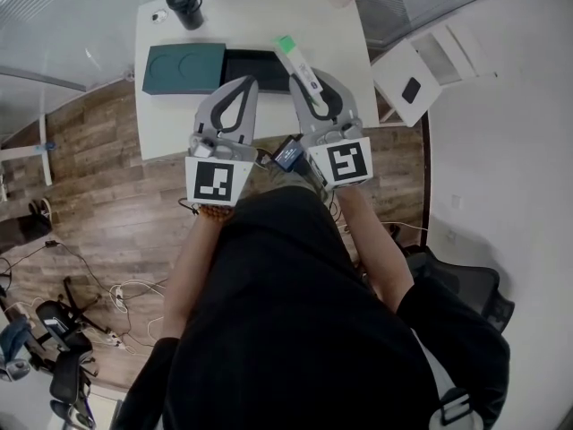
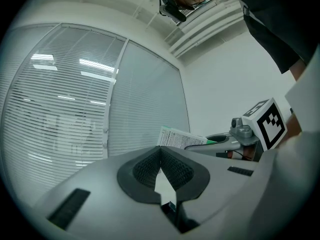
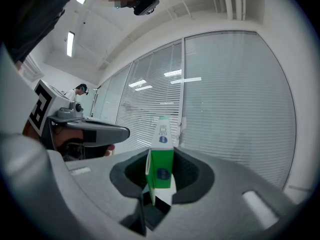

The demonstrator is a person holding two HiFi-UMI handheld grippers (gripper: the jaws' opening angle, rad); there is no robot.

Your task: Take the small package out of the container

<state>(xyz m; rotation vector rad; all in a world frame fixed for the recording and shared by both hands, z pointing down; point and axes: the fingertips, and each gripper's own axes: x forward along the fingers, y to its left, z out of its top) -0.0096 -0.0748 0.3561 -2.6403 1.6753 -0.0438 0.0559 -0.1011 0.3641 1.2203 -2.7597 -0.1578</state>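
Right gripper (image 1: 315, 86) first: clamped onto the small package (image 1: 295, 59), with dark pads (image 3: 192, 171) pressing its flat sides. Slim rectangular cardboard carton, glossy green at one end, white with print along the long faces. Held up in the air, out of the container (image 1: 255, 68), poking past the gripper tips at a slant. Smooth grey plastic shells on both grippers, each with a black-and-white marker cube at the back. Left gripper (image 1: 248, 81) pinched together with nothing in it, ribbed rubbery pads meeting at the tip. Down below on the plain white worktop (image 1: 251, 16): shallow black rectangular container, open on top, sitting right beside a flat dark green lid (image 1: 182, 68) with two round outlines pressed into it. Also a black cylindrical bottle (image 1: 184, 5) standing upright near the far edge.
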